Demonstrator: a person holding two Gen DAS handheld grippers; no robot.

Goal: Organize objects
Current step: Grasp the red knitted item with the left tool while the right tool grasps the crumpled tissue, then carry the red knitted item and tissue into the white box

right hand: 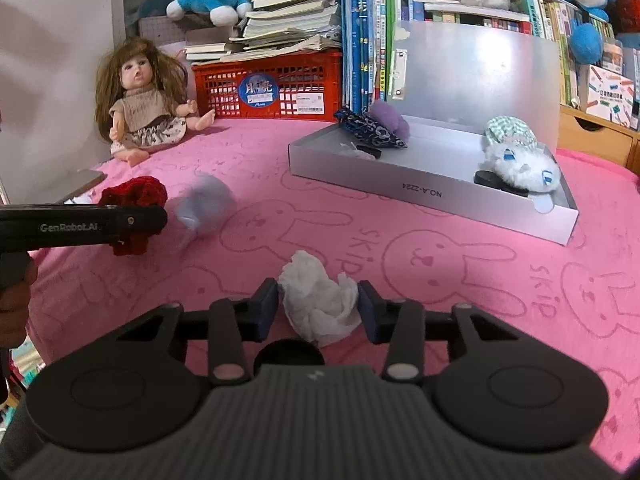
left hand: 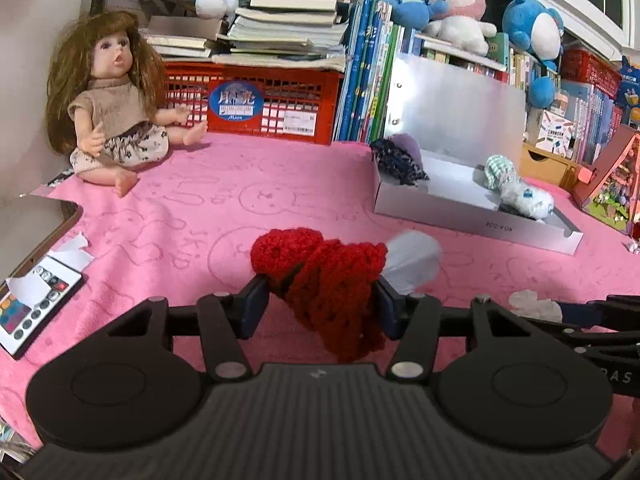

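Left gripper clamped on red crochet hat, lifted above pink blanket. Right gripper closed around crumpled tissue. Silver box lies far-right; right gripper nearer.

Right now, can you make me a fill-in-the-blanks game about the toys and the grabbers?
1. The left gripper squeezes a knitted thing colored ____.
2. The right gripper has crumpled white ____ between its fingers.
3. The doll sits on a cloth colored ____.
4. The silver box stands with its lid ____.

Missing words: red; tissue; pink; open
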